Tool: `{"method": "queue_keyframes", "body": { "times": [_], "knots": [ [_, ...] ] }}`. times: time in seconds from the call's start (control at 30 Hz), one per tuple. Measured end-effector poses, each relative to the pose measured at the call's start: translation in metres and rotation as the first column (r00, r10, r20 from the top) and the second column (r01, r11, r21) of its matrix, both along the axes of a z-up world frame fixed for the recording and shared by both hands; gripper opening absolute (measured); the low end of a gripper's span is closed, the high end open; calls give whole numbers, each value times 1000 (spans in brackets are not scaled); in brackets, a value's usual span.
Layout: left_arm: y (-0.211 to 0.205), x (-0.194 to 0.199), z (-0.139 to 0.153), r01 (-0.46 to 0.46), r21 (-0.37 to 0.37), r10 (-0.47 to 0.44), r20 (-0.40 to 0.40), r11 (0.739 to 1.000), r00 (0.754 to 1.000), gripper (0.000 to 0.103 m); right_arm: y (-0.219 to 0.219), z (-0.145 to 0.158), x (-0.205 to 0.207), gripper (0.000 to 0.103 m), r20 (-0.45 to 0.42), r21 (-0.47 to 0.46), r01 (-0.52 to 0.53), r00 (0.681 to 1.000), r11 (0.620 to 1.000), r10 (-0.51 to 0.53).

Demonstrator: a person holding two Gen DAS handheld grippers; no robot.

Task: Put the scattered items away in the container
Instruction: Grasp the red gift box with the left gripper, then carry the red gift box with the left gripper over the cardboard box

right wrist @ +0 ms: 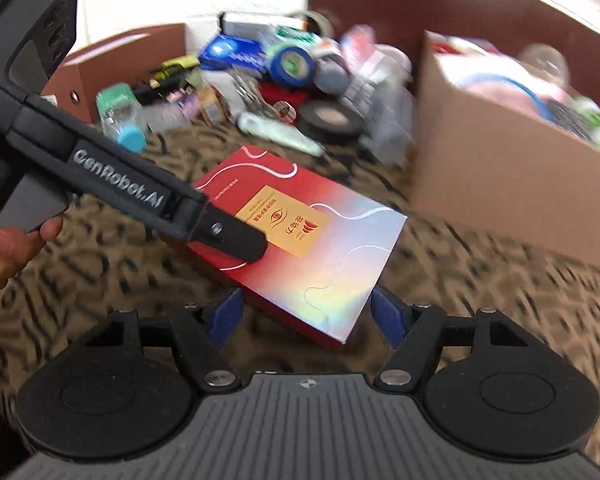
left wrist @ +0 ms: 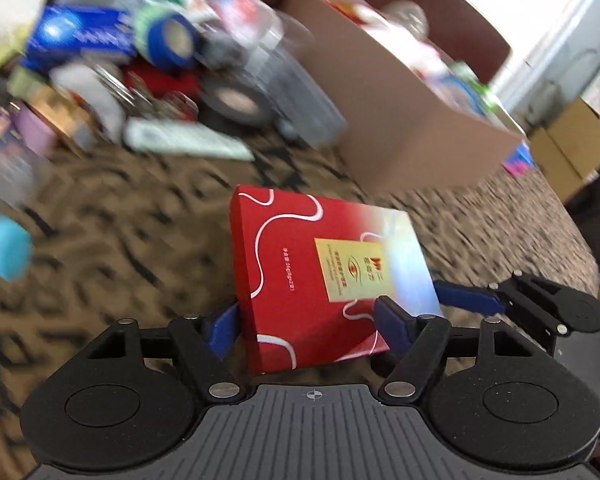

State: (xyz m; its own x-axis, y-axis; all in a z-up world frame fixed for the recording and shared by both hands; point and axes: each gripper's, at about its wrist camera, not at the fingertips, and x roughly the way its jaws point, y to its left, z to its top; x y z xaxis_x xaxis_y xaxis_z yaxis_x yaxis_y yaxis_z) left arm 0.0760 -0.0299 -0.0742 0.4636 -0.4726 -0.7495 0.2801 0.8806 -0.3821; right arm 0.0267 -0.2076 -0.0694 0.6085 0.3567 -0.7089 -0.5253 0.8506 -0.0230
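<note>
Left wrist shows jaws gripping the red box (left wrist: 300, 280); right wrist shows its own jaws open beside it.

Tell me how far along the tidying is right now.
Partly done. The cardboard box already holds several things. In hand: the red box, clamped by the left gripper, while the right gripper sits open around its near end; it is not in the cardboard box yet. Left: a pile on the carpet, including a black tape roll, blue tape roll and white tube.
</note>
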Motion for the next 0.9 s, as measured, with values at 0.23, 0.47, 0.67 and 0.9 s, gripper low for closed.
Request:
{"method": "queue_keyframes", "body": {
  "times": [0.23,0.47,0.67,0.9],
  "knots": [
    [-17,-12,-5,10,11,-10,-7,1000,1000,86,-26,-9,-18,76,-11,1,54,998,999,-54],
    [-17,-13,-6,14,26,-14,-8,1000,1000,81,-22,-14,-20,76,16,-53,-9,1000,999,10],
    [-22,-9,-8,15,48,-15,8,999,1000,83,-27,-16,-10,78,29,-57,-54,998,997,56],
    [-29,-10,-6,1,89,-4,33,996,999,76,-28,-17,-3,75,-6,2,-32,999,999,32]
  ]
}}
